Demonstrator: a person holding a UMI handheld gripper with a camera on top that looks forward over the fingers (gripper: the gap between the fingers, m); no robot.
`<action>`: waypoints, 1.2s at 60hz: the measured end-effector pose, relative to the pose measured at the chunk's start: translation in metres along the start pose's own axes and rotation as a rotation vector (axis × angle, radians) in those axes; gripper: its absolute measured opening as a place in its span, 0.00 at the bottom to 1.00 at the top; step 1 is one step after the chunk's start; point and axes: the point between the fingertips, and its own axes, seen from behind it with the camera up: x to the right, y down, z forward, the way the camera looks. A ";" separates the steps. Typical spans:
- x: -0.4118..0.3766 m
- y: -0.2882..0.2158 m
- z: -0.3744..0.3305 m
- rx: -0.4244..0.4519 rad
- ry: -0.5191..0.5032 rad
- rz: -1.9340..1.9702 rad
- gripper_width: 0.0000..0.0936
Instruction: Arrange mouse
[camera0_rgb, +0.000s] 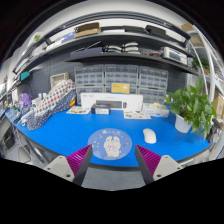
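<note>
Resting on blue table (70, 128), small white oval mouse (149, 135), beyond tongs (109, 160) spread apart, round mat (109, 143) between.

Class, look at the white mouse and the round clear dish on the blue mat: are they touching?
Apart. The gripper view shows a strip of blue mat between the mouse and the dish, which lies just ahead of the open gripper.

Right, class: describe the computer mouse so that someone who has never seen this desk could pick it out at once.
Find the blue mat covering the desk. Beyond the open fingers lies a round translucent plate; just right of it, before the potted plant, sits the mouse. It is the small white oval lying alone on the blue.
</note>
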 end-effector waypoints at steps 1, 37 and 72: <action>0.000 0.003 0.000 -0.009 -0.002 -0.001 0.94; 0.157 0.096 0.082 -0.228 0.182 0.075 0.92; 0.199 0.049 0.249 -0.300 0.135 0.105 0.59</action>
